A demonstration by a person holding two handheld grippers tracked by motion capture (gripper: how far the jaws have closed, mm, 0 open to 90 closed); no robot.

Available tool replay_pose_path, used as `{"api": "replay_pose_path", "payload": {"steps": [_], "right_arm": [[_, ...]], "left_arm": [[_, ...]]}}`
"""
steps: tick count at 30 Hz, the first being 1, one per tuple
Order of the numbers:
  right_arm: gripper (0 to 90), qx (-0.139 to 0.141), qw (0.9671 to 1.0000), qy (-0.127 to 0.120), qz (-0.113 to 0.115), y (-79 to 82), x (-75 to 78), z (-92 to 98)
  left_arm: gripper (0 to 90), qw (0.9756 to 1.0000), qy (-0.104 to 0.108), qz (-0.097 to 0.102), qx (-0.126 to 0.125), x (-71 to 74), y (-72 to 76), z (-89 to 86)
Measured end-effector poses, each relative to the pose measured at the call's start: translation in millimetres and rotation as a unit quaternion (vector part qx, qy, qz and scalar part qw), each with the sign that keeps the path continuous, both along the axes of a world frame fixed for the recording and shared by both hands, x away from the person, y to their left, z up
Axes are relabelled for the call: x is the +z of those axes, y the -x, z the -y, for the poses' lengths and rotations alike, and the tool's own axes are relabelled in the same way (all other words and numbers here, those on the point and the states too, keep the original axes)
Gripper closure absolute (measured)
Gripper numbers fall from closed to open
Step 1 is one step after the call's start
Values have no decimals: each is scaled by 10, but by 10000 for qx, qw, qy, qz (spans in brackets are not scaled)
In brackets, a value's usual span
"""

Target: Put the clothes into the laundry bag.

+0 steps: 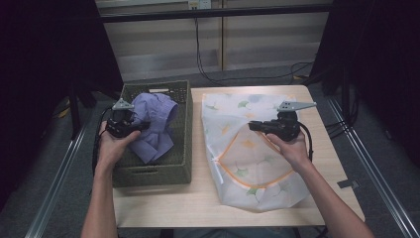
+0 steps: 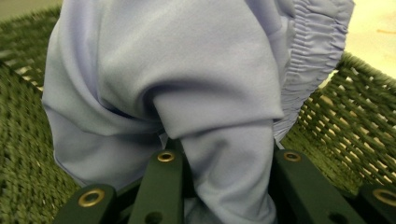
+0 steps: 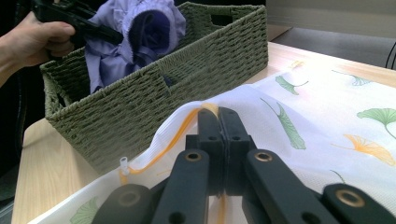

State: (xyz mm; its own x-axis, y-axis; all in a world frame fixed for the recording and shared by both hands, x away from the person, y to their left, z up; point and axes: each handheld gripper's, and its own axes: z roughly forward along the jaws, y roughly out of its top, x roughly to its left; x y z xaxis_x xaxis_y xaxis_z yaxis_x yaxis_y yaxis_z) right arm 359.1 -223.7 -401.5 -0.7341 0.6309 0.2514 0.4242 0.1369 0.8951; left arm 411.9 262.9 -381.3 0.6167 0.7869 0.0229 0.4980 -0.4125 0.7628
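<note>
Two tools were busy: the left tool (image 1: pixel 130 124) clamped the lilac garment (image 1: pixel 157 121) above the woven basket (image 1: pixel 181 163); right of that basket, the right tool (image 1: pixel 253 126) pinched the mesh laundry bag's (image 1: pixel 257 168) orange-trimmed edge on the worktop (image 1: pixel 163 203).

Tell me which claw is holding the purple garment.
The left claw, over the green basket: a fold of the purple garment is pinched between its jaws. The right claw is instead clamped on the leaf-print bag's orange-edged opening.

One basket (image 1: pixel 184 130); one garment (image 1: pixel 157 124); one bag (image 1: pixel 257 163)
</note>
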Motion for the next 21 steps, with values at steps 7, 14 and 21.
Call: {"api": "replay_pose_path", "payload": {"steps": [7, 14, 21], "right_arm": [[898, -43, 10000, 4, 16, 2, 1, 4], [898, -24, 10000, 8, 20, 8, 1, -8], [898, -11, 10000, 33, 58, 17, 2, -28]], "left_arm": [[727, 9996, 202, 205, 24, 8, 59, 15], [727, 9986, 368, 359, 139, 57, 104, -61], [727, 9972, 450, 553, 205, 134, 126, -78]]}}
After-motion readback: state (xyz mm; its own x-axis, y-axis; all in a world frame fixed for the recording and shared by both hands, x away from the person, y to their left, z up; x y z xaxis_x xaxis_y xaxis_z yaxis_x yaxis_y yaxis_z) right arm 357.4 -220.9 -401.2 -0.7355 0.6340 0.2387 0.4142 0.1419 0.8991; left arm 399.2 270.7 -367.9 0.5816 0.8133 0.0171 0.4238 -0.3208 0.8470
